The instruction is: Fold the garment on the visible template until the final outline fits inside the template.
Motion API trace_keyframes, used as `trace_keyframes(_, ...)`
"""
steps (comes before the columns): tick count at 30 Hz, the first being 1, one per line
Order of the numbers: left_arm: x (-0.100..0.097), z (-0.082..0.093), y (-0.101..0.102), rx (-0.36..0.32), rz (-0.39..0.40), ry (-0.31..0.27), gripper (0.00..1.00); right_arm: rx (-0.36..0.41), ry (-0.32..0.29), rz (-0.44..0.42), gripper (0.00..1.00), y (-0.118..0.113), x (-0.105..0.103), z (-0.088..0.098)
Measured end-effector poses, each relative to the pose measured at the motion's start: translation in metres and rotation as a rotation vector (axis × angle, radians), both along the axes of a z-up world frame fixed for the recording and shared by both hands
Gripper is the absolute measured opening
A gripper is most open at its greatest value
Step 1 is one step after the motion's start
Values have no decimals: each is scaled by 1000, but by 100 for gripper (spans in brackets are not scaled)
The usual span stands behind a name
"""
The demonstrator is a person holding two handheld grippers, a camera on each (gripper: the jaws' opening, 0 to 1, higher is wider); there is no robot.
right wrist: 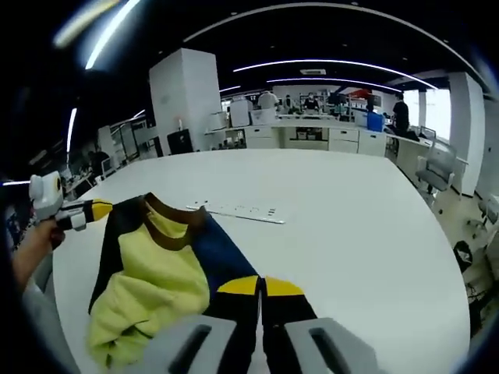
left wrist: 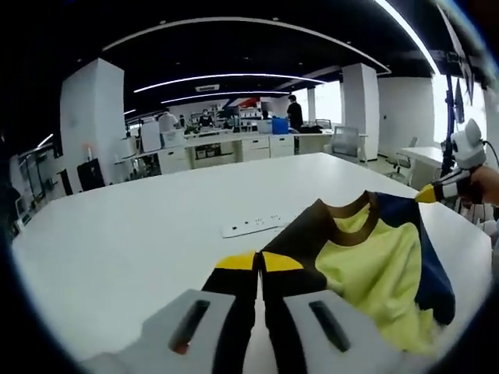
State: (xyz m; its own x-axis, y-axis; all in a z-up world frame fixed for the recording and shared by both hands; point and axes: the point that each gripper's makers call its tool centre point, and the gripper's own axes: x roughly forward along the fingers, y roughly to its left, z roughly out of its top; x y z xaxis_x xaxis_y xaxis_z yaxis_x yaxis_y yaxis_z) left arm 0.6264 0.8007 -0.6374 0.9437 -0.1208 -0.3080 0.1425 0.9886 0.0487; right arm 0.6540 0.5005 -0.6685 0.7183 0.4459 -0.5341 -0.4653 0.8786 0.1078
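In the left gripper view, we saw the left gripper (left wrist: 259,269) closed on the dark edge of the yellow, navy and brown knit garment (left wrist: 366,265), bunched on the white bench (left wrist: 140,234). In the right gripper view, the right gripper (right wrist: 260,287) pinched its navy edge likewise; we judged uneven pulling could drag it crooked off any template.

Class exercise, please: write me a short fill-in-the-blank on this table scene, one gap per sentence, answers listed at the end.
1. The garment lies on a ____ table.
2. The garment's middle panel is ____.
3. Its collar is ____.
4. The gripper tips are ____.

Missing words: white; yellow; brown; yellow
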Motion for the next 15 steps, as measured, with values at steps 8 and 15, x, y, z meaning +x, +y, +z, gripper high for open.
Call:
trace_keyframes(8,23,-33,2,-13,49,5,0,0,7,-27,0,5,31,-27)
trace_keyframes(15,41,-68,17,49,127,69,0,0,67,-43,0,6,45,-51)
